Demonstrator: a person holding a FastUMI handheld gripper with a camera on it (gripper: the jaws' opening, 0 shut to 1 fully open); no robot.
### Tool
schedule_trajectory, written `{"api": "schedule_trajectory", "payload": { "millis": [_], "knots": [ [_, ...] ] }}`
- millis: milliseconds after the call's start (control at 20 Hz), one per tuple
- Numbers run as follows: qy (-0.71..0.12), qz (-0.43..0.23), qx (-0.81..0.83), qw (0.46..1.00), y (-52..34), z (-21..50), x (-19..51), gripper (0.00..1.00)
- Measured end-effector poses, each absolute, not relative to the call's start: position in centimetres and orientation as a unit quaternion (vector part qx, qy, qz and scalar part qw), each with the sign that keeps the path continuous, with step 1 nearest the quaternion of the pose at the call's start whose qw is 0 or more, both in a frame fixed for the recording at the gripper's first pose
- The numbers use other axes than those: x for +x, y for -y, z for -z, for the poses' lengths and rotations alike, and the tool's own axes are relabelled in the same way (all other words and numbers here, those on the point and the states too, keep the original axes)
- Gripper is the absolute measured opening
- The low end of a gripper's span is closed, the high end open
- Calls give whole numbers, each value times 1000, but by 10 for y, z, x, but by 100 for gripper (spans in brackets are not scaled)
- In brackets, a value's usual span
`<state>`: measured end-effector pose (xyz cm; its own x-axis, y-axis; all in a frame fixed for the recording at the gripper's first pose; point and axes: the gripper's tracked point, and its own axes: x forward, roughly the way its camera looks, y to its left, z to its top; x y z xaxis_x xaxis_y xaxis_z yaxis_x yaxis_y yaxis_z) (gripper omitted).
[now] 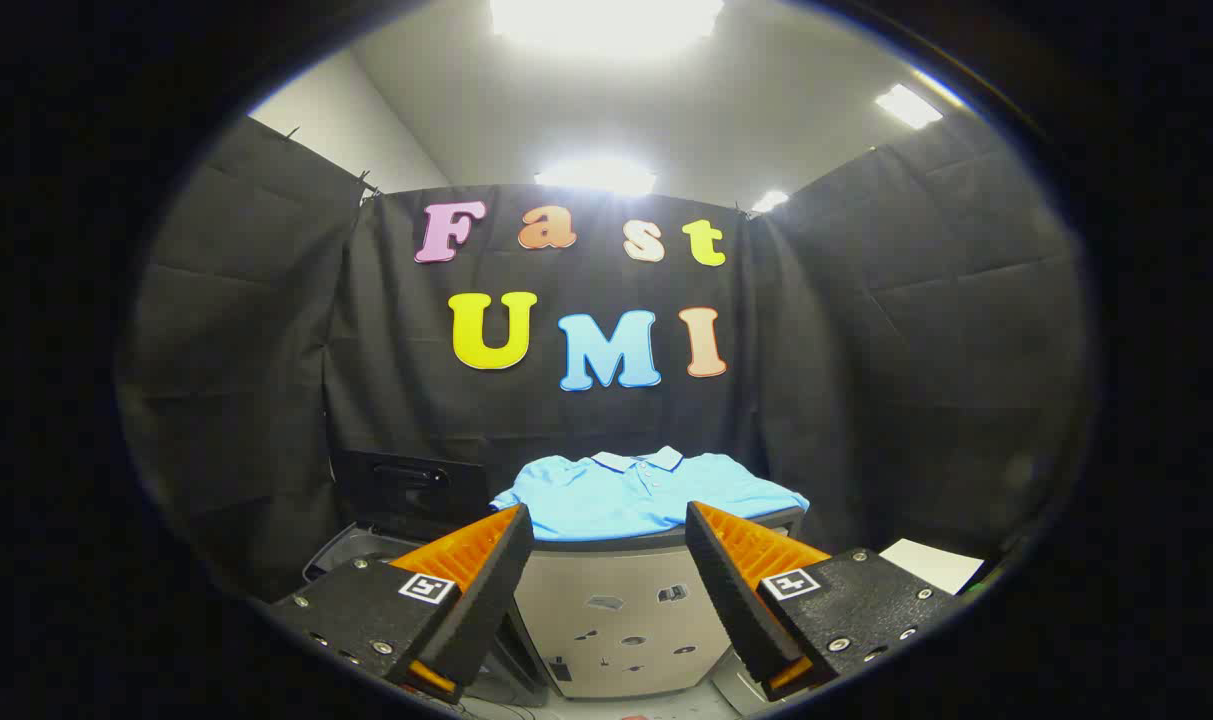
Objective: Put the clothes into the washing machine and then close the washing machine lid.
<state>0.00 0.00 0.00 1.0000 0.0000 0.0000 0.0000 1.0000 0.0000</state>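
Fingers of the gripper [606, 530] spread wide apart, gripping nothing, aimed at the blue polo shirt [646, 495] lying just beyond the tips and between their lines. Shirt spread flat, collar and button placket facing up, soft knit cloth draped over the top of a pale boxy cabinet [616, 620] with a dark rim, one sleeve hanging slightly over each side. Off beyond the left finger, lower down, the washing machine [366, 550] with its dark lid [411, 485] standing raised, opening partly hidden behind the finger. Off beyond the right finger, a white sheet [931, 565], flat and thin. Likely trouble ahead: pinching only a single thin layer of limp fabric and losing it mid-carry; catching the hard top under the shirt instead of the cloth; letting a trailing sleeve drag over the cabinet rim or hang outside the machine's opening, then jamming under the lid on closing. Smooth rigid cabinet front, dotted with small stickers; shirt pliable, wrinkle-prone, prone to bunching unevenly.
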Motion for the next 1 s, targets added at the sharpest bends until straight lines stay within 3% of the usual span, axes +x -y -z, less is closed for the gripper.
{"api": "schedule_trajectory", "payload": {
  "millis": [1000],
  "knots": [
    [7, 7, 10, 1000, -2, -13, -9, 96]
  ]
}}
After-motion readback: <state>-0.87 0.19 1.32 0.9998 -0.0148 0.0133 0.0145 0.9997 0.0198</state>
